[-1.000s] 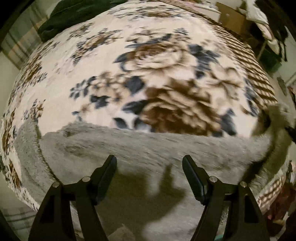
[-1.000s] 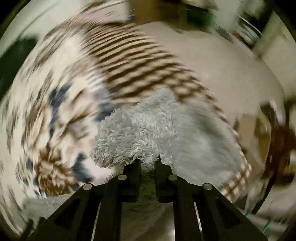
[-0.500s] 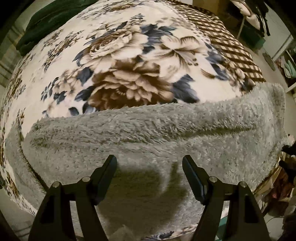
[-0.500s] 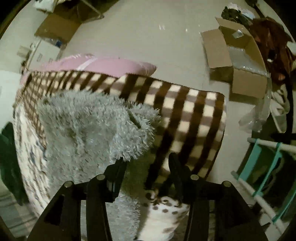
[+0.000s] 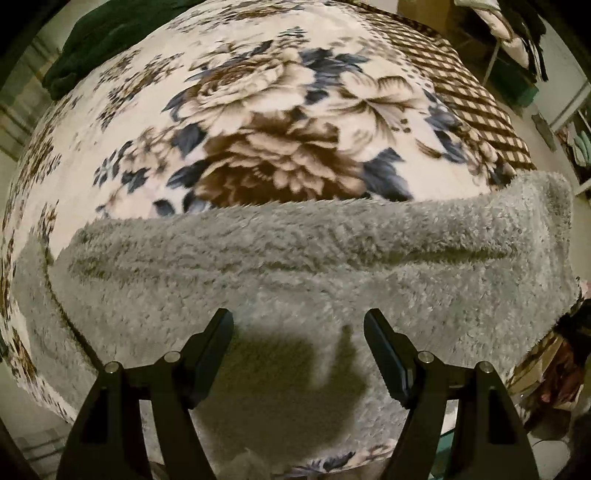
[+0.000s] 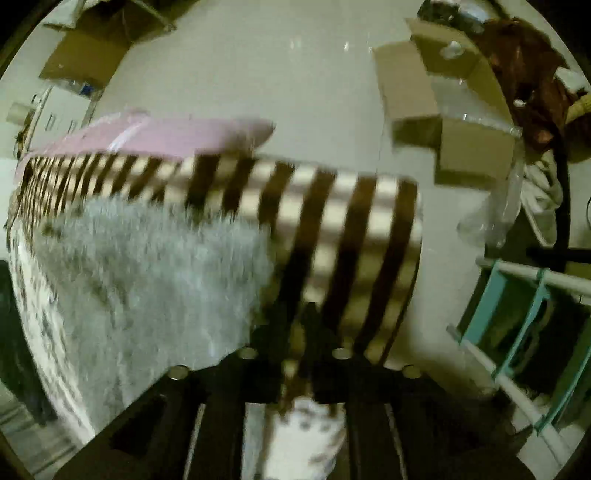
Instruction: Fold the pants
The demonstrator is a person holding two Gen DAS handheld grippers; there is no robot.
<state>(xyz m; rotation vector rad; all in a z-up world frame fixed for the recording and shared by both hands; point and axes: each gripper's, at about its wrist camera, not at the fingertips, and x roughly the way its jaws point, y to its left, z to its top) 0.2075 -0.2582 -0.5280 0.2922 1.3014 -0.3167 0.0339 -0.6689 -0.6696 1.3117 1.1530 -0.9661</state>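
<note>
Grey fleece pants [image 5: 295, 273] lying on floral blanket [image 5: 258, 122], long axis running crosswise just ahead of left gripper [image 5: 298, 350], jaws gaping wide, gripping nothing. Right gripper [image 6: 301, 332] blurred, aperture unclear, sitting off pants' right end.

Bed covered by a floral blanket [image 5: 280, 122] in cream, brown and blue, with a brown-and-cream checked border [image 6: 332, 221] at the foot end; a dark green cloth [image 5: 99, 33] lies at the far corner, and a pink pad [image 6: 173, 136] shows beneath the checked edge. Floor [image 6: 295, 81] pale and glossy, with small light reflections. Open cardboard boxes [image 6: 443, 107] stand on it beyond the bed, a teal-framed rack [image 6: 517, 314] stands to the side, and the light is dim and warm.
</note>
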